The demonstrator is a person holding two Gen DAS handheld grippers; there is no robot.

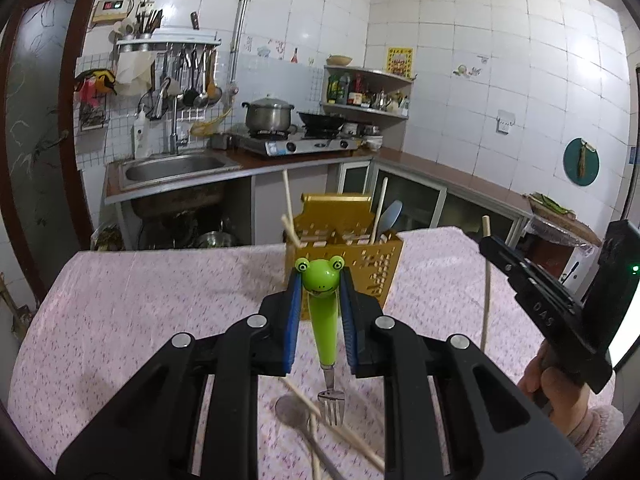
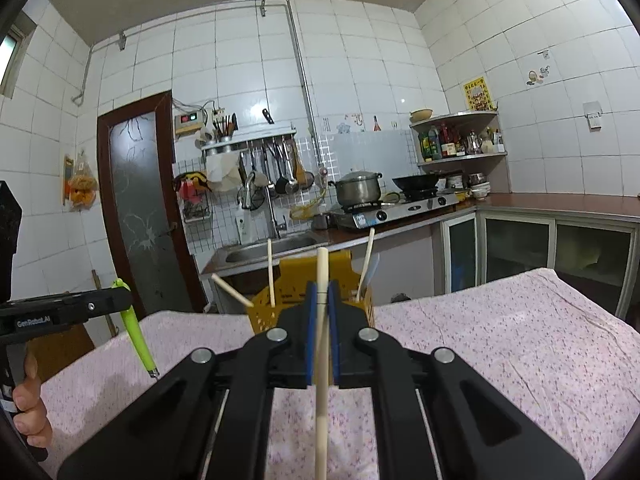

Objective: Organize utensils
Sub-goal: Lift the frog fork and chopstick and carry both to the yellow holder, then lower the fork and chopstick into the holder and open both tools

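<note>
My left gripper [image 1: 320, 280] is shut on a green frog-handled fork [image 1: 323, 320], lifted above the table with its tines hanging down. My right gripper [image 2: 321, 288] is shut on a pale wooden chopstick [image 2: 321, 360], held nearly upright; the same chopstick [image 1: 486, 276] shows at the right of the left wrist view. Beyond both stands a yellow perforated utensil holder [image 1: 360, 256], also in the right wrist view [image 2: 264, 312], with chopsticks and a grey-blue spoon standing in it. On the cloth under the fork lie a wooden spoon [image 1: 294, 412] and loose chopsticks [image 1: 344, 432].
The table wears a pink floral cloth [image 1: 140, 320]. Behind it run a counter with a steel sink [image 1: 172, 168], a gas stove with a pot [image 1: 268, 114] and a wok, and a corner shelf of bottles [image 1: 360, 92]. A hand [image 1: 556, 376] holds the right gripper.
</note>
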